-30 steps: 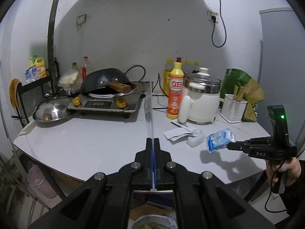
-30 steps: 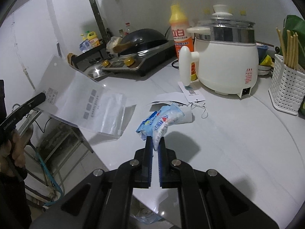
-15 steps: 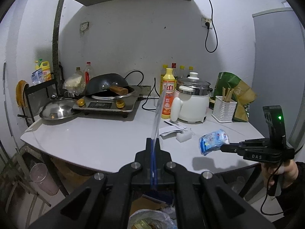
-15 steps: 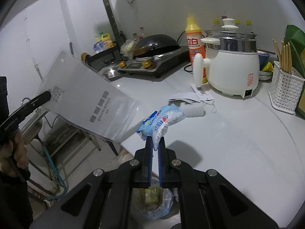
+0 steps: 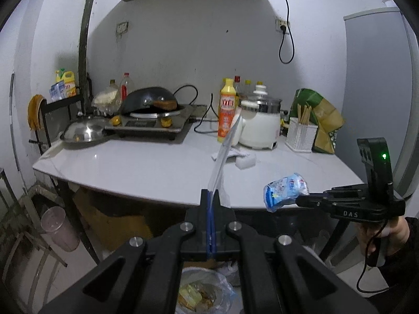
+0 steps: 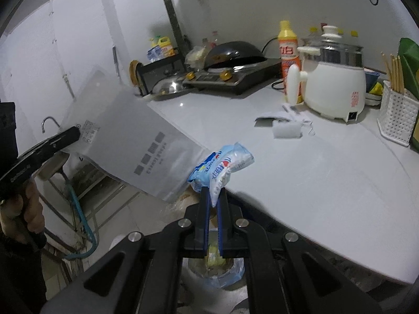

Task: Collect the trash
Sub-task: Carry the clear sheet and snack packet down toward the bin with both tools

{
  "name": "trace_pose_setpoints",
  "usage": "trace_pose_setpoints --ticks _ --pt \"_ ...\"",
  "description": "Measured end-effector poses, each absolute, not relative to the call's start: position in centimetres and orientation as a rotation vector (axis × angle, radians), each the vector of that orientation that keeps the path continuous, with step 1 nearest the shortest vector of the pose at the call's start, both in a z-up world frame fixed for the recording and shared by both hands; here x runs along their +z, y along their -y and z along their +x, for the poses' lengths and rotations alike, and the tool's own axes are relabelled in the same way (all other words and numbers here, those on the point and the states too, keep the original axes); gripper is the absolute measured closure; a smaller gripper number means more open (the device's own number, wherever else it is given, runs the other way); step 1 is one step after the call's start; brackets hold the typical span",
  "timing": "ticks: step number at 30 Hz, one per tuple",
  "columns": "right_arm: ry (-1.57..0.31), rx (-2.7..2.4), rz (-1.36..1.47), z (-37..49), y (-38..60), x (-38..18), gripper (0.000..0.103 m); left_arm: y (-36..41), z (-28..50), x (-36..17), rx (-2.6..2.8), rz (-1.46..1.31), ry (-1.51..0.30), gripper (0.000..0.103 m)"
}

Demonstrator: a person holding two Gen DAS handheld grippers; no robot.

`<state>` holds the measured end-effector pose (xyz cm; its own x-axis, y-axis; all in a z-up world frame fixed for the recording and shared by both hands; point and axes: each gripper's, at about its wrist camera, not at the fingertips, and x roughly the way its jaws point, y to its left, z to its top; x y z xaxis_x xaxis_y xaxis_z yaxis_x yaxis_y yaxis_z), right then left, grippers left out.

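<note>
- Left wrist view: left tongs (image 5: 211,204) pinch a clear bag (image 5: 225,149), off the surface (image 5: 146,167) edge.
- Right tongs (image 6: 213,201) pinch a blue wrapper (image 6: 222,167) above the bin (image 6: 222,272).

Dim, fisheye-warped, dark vignette

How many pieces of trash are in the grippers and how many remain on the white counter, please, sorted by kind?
Clear plastic bag, held in the left gripper: 1
Blue and white wrapper, held in the right gripper: 1
White wad on the counter: 1
Paper slips on the counter: about 2, overlapping
Total: about 5
</note>
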<state>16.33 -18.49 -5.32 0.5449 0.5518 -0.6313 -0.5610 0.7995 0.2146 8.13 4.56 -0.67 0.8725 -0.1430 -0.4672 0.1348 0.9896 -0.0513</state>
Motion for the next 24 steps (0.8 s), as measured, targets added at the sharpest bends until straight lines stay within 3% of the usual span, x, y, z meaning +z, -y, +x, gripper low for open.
trace_pose_setpoints --ticks 24 --pt "-0.986 0.723 -0.108 15.9 13.0 -17.0 0.099 -5.6 11.5 -16.0 -0.148 -0.093 -0.797 0.103"
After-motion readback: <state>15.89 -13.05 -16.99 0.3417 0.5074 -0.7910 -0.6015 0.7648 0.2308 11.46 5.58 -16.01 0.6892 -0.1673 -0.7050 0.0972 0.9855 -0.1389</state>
